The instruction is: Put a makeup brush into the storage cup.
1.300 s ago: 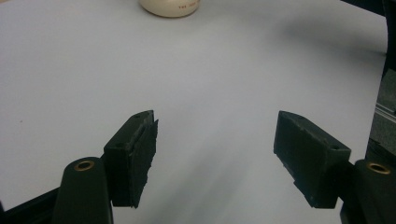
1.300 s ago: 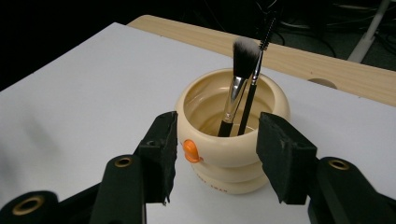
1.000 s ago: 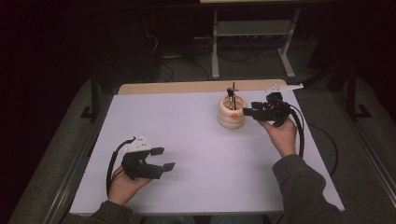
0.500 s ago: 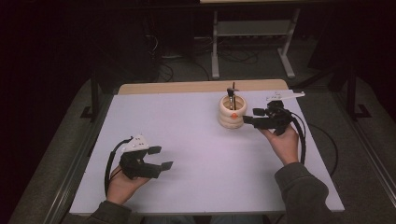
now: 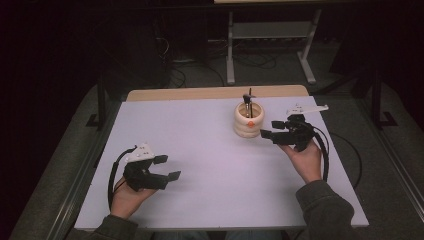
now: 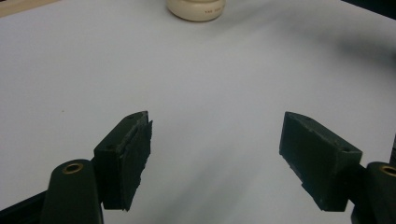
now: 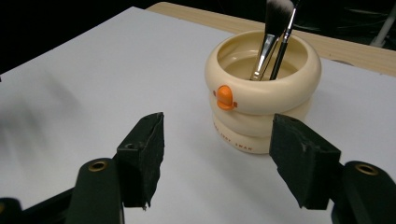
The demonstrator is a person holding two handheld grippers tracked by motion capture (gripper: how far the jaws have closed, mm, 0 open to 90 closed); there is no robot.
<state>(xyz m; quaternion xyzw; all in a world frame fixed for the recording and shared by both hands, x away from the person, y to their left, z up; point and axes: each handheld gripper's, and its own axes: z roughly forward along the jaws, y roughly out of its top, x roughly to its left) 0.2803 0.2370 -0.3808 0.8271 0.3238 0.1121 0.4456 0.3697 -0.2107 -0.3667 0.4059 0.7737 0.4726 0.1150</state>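
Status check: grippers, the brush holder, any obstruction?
Left gripper open, empty. Right gripper open, jaws just widened, beside cream brush holder. Two brushes upright inside. Nothing blocking.

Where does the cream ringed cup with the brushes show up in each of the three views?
High view: the cream cup stands right of centre toward the table's far edge, just left of the right gripper.
Left gripper view: its base is cut off at the top edge, centre.
Right gripper view: upper right of centre, past the open jaws, two brushes inside.
Shared landmark: the white table top.
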